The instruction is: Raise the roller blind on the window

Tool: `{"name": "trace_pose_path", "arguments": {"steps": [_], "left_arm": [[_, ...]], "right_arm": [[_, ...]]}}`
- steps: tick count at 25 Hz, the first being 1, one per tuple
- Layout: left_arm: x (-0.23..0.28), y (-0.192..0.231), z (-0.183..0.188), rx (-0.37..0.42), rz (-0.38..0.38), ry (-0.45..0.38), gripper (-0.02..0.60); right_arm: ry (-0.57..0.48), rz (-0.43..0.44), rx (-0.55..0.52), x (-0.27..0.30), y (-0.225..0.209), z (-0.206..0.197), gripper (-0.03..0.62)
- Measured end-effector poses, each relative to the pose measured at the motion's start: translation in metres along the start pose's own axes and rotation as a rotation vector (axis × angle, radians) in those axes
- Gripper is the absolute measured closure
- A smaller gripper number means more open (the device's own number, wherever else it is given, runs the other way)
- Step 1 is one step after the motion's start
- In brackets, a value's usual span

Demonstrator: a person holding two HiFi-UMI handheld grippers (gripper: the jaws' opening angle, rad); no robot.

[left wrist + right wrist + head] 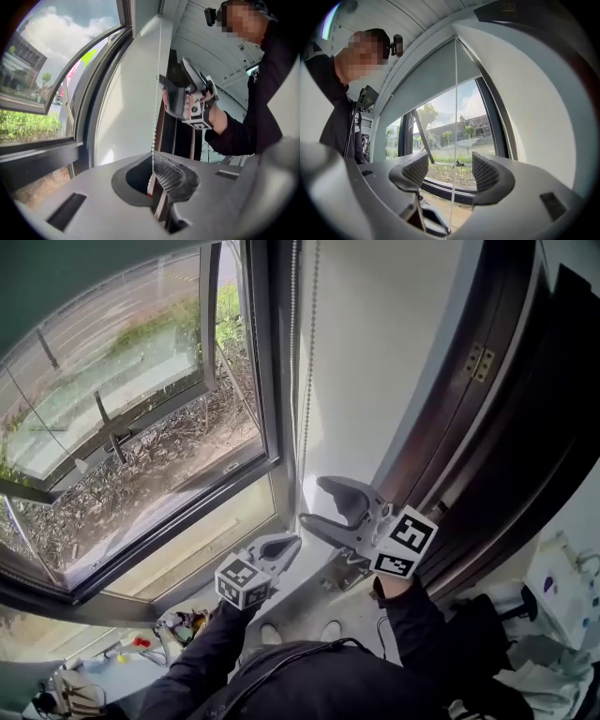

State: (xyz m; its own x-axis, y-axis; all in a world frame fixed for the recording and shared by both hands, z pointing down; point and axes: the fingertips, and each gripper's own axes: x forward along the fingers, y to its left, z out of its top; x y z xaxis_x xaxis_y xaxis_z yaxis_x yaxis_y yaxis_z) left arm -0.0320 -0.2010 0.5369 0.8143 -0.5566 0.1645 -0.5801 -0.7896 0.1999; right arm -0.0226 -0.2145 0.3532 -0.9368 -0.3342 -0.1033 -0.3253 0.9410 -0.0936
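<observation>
Cord (157,117) of small pale beads hangs vertically at centre frame beside the dark window frame (89,117). Left tongs (157,187) are pinched shut on it. Right tongs (450,171) gape wide, the cord passing untouched between mesh-textured pads (485,171). Smooth grey blind (436,79) sits upper centre, seemingly part-lowered.

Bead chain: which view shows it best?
Left gripper view: the bead chain, beads distinct, is pinched in the left gripper's closed jaws. The right gripper view shows a thin line between the right gripper's open jaws; the head view, strands beside the window frame.
</observation>
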Motion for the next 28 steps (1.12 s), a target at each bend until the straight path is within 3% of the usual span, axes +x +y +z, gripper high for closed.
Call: {"name": "trace_pose_path", "arguments": {"steps": [5,7,12,17,23,24,26,28], "left_arm": [[0.006,-0.028,-0.032,-0.088,-0.068,-0.018,0.565],[0.007,-0.034,-0.031,-0.074,-0.073,-0.016,0.565],[0.002,-0.031,-0.031,-0.061,-0.062,-0.013,0.565],[-0.003,-0.030,-0.032,-0.064,-0.052,-0.024,0.565],[-0.004,-0.042,-0.037,-0.038,-0.108,-0.004,0.561],[-0.006,-0.042,-0.038,-0.040,-0.119,-0.002,0.537],[-0.013,-0.037,-0.030,-0.074,-0.113,-0.049,0.481],[-0.023,-0.026,-0.011,-0.114,-0.076,-0.134,0.474]], "right_arm": [[-0.001,-0.004,-0.043,0.008,-0.001,0.015,0.374],[-0.028,-0.011,-0.050,0.006,-0.001,0.020,0.511],[-0.014,-0.004,-0.083,0.004,0.004,0.023,0.563],[0.042,0.019,-0.099,0.007,0.016,0.023,0.571],[0.041,0.018,-0.032,0.005,0.011,0.022,0.579],[0.036,0.007,-0.040,0.006,0.009,0.022,0.580],[0.039,-0.020,-0.065,0.006,0.005,0.019,0.580],[0.068,-0.039,-0.086,0.007,0.000,0.008,0.580]]}}
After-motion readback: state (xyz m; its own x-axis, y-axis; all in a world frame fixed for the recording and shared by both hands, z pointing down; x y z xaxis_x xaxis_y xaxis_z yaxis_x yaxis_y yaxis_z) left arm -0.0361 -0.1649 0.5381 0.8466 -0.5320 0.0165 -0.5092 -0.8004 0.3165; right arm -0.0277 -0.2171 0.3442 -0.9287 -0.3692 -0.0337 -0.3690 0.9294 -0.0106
